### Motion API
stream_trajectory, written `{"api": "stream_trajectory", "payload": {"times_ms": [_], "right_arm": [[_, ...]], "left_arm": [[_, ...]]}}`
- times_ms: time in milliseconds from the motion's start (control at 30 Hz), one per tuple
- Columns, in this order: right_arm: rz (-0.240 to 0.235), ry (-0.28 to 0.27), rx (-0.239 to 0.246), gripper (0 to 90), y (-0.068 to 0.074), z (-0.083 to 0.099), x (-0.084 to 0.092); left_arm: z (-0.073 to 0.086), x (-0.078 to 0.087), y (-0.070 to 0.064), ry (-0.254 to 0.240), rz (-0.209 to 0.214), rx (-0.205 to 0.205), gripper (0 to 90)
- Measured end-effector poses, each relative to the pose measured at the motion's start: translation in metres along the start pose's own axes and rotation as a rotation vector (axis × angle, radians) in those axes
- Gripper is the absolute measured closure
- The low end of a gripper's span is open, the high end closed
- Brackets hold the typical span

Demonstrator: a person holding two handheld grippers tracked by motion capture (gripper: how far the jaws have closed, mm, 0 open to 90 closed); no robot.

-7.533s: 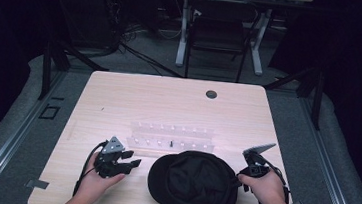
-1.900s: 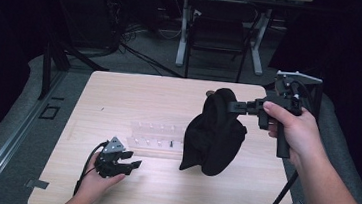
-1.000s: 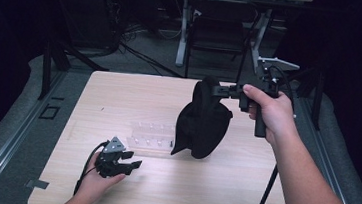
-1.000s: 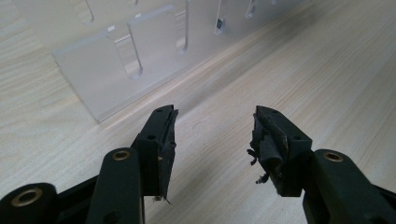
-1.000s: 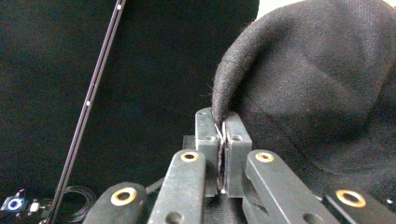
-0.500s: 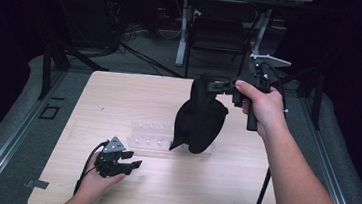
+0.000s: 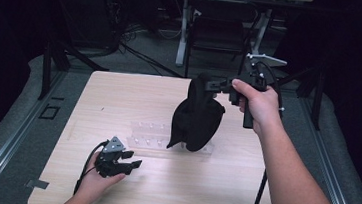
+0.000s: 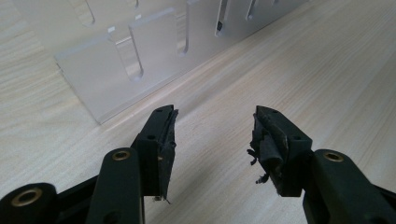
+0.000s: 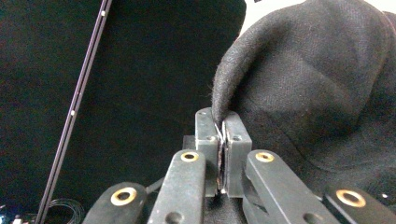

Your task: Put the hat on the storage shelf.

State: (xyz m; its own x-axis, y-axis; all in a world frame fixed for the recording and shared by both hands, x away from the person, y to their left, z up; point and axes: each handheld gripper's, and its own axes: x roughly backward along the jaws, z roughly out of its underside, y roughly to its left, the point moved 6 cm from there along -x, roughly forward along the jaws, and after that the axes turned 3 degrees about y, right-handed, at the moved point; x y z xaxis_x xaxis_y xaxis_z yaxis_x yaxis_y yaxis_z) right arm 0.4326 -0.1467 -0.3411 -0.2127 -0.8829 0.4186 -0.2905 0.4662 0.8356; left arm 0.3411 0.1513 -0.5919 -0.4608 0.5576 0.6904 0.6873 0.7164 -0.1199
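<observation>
Right tool (image 7: 209,85) raised at about 1 o'clock over the desk (image 7: 119,101), gripped in the right hand (image 7: 257,102), jaws pressed together on a fold at the edge of a black felt hat (image 7: 197,116). Seen likewise in the right gripper view: tool (image 9: 223,122) pinching the rim of the hat (image 9: 317,84), dark surroundings at 9 o'clock. Hat hung limp below the tool, folded on itself, lower edge in front of the right end of a clear acrylic rack (image 7: 150,135); cannot tell whether touching it. Rack lay flat near the middle of the desk. Left tool (image 7: 130,163) rested low at about 7 o'clock on the desk, held by the left hand (image 7: 96,179), jaws spread and holding nothing. In the left gripper view, tool (image 8: 212,135) gaped over bare wood, worn pads (image 8: 264,149) frayed, slotted rack (image 8: 140,51) just beyond at 12 o'clock.
</observation>
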Motion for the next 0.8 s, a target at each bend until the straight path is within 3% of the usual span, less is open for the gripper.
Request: {"api": "stream_trajectory", "payload": {"times_ms": [167, 200, 367, 400, 433, 567, 800], "right_arm": [[-0.004, 0.005, -0.004, 87.9, -0.003, 0.000, -0.003], [-0.007, 0.005, -0.004, 87.9, -0.003, 0.000, -0.005], [-0.023, 0.004, -0.003, 87.8, -0.004, 0.002, -0.008], [-0.024, 0.004, -0.007, 87.8, -0.004, 0.002, -0.008], [-0.023, -0.002, -0.011, 87.8, -0.004, 0.002, -0.009], [-0.027, -0.005, -0.010, 87.6, -0.004, 0.002, -0.010], [-0.035, -0.006, -0.016, 87.4, -0.003, 0.001, -0.015]], "left_arm": [[-0.002, 0.000, -0.001, -0.005, -0.001, -0.008, 49.2], [-0.002, 0.000, -0.001, -0.017, -0.024, -0.006, 49.1], [-0.007, 0.004, -0.002, -0.032, 0.000, -0.007, 49.3], [-0.009, 0.004, -0.003, -0.046, -0.022, 0.000, 49.5], [-0.012, 0.006, -0.004, -0.045, -0.001, -0.012, 49.8], [-0.021, 0.010, -0.012, -0.071, 0.014, -0.028, 52.2], [-0.034, 0.011, -0.024, -0.081, 0.011, -0.071, 54.7]]}}
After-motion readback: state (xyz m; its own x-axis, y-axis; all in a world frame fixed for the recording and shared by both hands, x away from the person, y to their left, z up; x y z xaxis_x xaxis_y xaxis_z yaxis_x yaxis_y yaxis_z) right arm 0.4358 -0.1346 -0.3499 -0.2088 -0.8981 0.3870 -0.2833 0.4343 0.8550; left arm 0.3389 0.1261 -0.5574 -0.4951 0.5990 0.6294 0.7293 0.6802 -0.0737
